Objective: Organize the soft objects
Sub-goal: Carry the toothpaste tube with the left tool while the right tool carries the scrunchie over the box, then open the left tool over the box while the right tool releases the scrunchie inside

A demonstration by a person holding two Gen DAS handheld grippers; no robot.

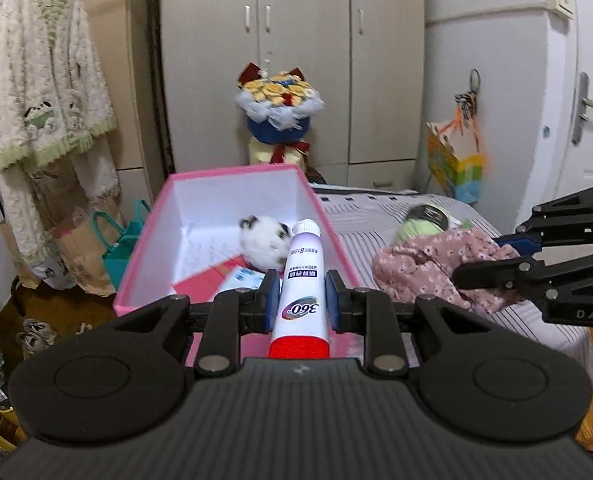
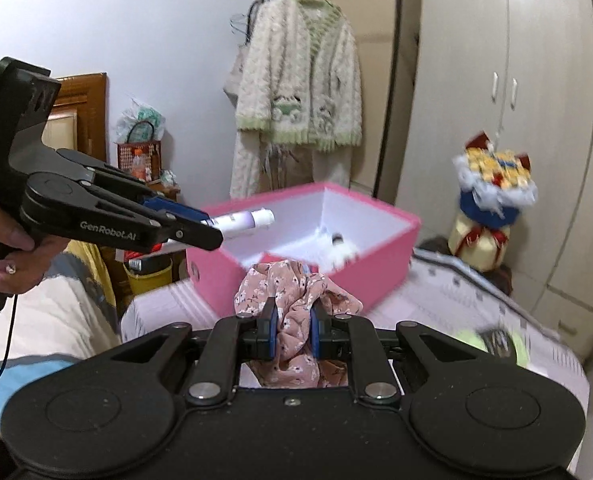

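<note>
My left gripper point(image 1: 301, 300) is shut on a white toothpaste tube point(image 1: 302, 280) with a red end, its cap pointing over the open pink box point(image 1: 232, 184). Inside the box lie a white and black plush toy point(image 1: 265, 242), a red envelope point(image 1: 210, 280) and papers. My right gripper point(image 2: 294, 330) is shut on a bunched pink floral cloth point(image 2: 292, 300), lifted in front of the pink box point(image 2: 376, 240). The left gripper point(image 2: 200, 232) with the tube point(image 2: 244, 220) shows at the left of the right wrist view, held by a hand point(image 2: 20, 248). In the left wrist view the right gripper point(image 1: 508, 256) holds the cloth point(image 1: 436, 268) at the right.
The box sits on a striped bed point(image 1: 368, 216) along with a green and black object point(image 1: 424, 222). A toy bouquet point(image 1: 280, 116) stands before the wardrobe point(image 1: 296, 40). A fluffy cardigan point(image 1: 44, 92) hangs on a rack at left, paper bags point(image 1: 92, 248) below it. A colourful bag point(image 1: 456, 160) hangs near the door.
</note>
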